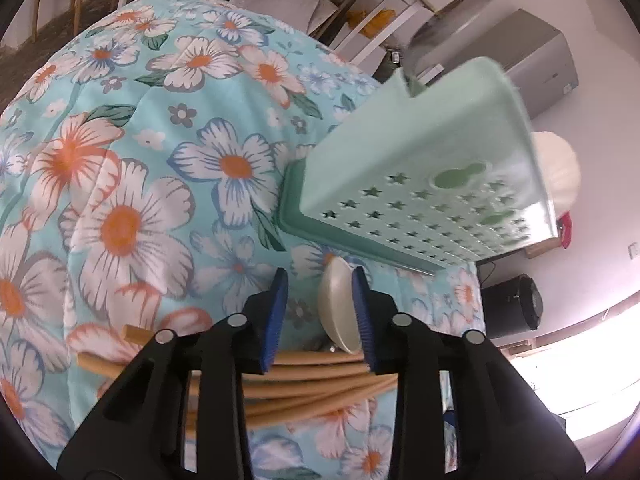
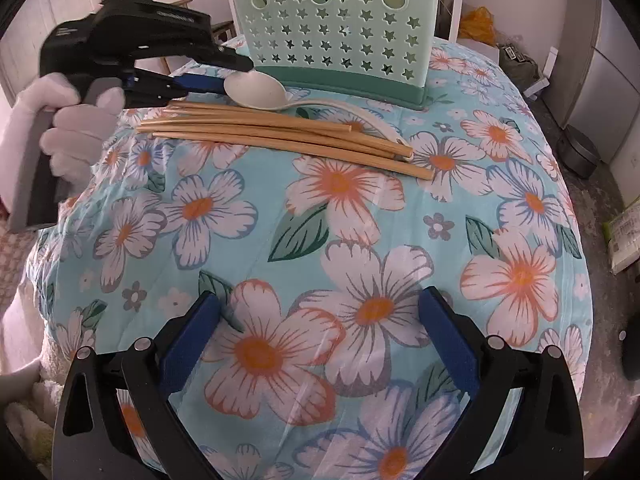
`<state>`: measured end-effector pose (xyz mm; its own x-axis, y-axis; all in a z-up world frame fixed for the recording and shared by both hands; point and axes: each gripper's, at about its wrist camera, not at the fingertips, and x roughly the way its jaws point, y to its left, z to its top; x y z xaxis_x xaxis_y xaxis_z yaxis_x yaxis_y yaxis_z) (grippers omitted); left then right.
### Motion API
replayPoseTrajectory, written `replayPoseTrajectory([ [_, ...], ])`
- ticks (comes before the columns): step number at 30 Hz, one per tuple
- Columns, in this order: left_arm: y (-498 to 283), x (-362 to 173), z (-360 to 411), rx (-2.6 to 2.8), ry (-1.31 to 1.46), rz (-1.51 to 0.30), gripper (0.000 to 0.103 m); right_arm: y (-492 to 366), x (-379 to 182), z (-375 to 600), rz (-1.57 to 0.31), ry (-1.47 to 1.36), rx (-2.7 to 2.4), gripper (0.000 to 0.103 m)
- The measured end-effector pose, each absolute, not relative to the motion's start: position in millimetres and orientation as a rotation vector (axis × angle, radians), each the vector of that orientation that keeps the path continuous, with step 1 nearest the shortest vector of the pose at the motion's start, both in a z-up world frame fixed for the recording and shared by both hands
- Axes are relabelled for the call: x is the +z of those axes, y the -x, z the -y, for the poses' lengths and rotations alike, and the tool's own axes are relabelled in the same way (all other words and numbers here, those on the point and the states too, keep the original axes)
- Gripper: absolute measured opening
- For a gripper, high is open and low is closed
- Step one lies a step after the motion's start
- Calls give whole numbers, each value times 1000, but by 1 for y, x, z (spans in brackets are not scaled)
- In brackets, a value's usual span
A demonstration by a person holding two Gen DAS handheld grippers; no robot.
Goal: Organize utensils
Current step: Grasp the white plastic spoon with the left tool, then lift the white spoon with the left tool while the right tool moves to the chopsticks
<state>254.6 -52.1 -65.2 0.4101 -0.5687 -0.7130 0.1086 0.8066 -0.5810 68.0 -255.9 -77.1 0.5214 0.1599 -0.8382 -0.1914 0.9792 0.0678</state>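
Note:
A cream spoon [image 2: 256, 89] lies on the floral cloth, its bowl beside several wooden chopsticks [image 2: 280, 136] in front of the mint-green star-holed utensil holder [image 2: 336, 20]. My left gripper [image 2: 222, 82], held by a white-gloved hand [image 2: 76, 128], reaches the spoon's bowl from the left. In the left wrist view the spoon bowl [image 1: 340, 312] sits between the blue pads of that gripper [image 1: 320, 276]. It lies against the right pad, with a gap to the left pad. The chopsticks [image 1: 320, 380] lie under the fingers, and the holder [image 1: 420, 184] stands just ahead. My right gripper [image 2: 320, 320] hovers wide open over bare cloth.
The table under the floral cloth [image 2: 340, 216] is round and falls away at the right edge [image 2: 576, 240]. A grey cabinet [image 2: 600, 80] and a black round object [image 2: 580, 152] are on the floor to the right. Shelves and boxes [image 1: 360, 12] stand behind the table.

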Motion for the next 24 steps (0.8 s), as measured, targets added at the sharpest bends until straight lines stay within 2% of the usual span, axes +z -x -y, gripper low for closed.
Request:
replayPoseTrajectory([
  [1,-257,-67,52,-444,491,-1072,19,-67,-77,256,-997,33,210,97],
  [2,-258,-69,53,-437,491,-1070,17,-67,-77,255,-994,33,210,97],
  [4,-259,-70,53,-439,495,-1060,5,-66,-78,255,-986,33,210,97],
  [24,-180,0,6,-542,483,-825,4,-56,-78,262,-929,7,213,97],
])
